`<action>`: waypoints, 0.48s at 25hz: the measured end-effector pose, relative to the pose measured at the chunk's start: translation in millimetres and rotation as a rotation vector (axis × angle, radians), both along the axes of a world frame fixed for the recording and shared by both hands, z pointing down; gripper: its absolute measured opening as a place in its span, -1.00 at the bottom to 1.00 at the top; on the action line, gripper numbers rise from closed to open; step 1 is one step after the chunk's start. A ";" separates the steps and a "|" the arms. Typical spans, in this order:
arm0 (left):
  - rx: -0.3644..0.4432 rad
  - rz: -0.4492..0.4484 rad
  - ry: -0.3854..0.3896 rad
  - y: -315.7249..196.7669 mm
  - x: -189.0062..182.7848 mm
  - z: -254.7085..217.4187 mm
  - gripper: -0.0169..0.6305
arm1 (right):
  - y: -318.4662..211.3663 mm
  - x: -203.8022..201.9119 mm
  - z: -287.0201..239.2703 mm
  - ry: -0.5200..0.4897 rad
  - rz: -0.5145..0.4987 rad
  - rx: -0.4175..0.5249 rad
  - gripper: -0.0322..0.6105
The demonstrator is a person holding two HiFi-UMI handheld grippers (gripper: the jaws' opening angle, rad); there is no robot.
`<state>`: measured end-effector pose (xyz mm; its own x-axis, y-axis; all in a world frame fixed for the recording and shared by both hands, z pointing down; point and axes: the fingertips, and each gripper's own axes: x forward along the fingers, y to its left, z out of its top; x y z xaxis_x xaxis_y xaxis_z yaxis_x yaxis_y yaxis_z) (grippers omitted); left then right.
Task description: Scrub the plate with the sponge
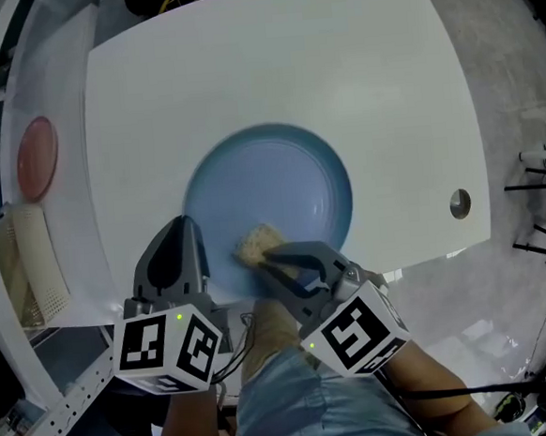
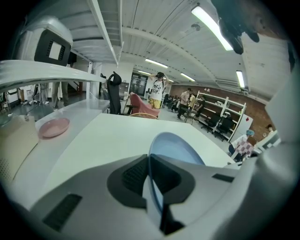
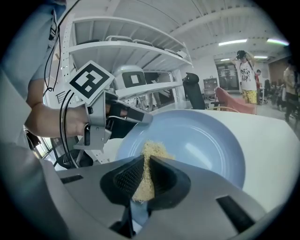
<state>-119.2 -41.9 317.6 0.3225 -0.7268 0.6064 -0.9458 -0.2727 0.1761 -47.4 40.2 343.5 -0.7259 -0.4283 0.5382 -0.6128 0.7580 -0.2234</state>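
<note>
My left gripper (image 1: 184, 232) pinches the plate (image 1: 279, 179) rim at the table's (image 1: 387, 109) near edge — my right gripper (image 1: 269, 258) presses its clamped sponge (image 1: 254, 243) just beside.

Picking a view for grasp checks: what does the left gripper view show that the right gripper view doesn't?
Left only: a pink dish beside the table. Right only: the sponge clamped in the right gripper, and the person's hand. Both: the plate, the table, and the left gripper shut on the plate's rim.
</note>
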 end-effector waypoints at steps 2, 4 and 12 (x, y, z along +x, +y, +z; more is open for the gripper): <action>0.001 0.002 -0.010 0.4 0.3 -0.6 -0.87 | 4.8 8.6 4.7 0.007 0.014 -0.017 -0.77; 0.000 0.001 -0.020 1.1 -0.1 -0.5 -0.87 | 8.3 16.8 9.2 0.012 0.029 -0.033 -0.77; -0.002 0.013 -0.048 -0.3 4.9 -2.2 -0.87 | 7.4 47.2 18.4 0.021 0.109 -0.065 -0.77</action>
<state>-114.2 -42.2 315.4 0.3021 -0.7213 0.6233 -0.9496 -0.2847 0.1309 -0.2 47.7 361.9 -0.6652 -0.4675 0.5822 -0.6958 0.6710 -0.2562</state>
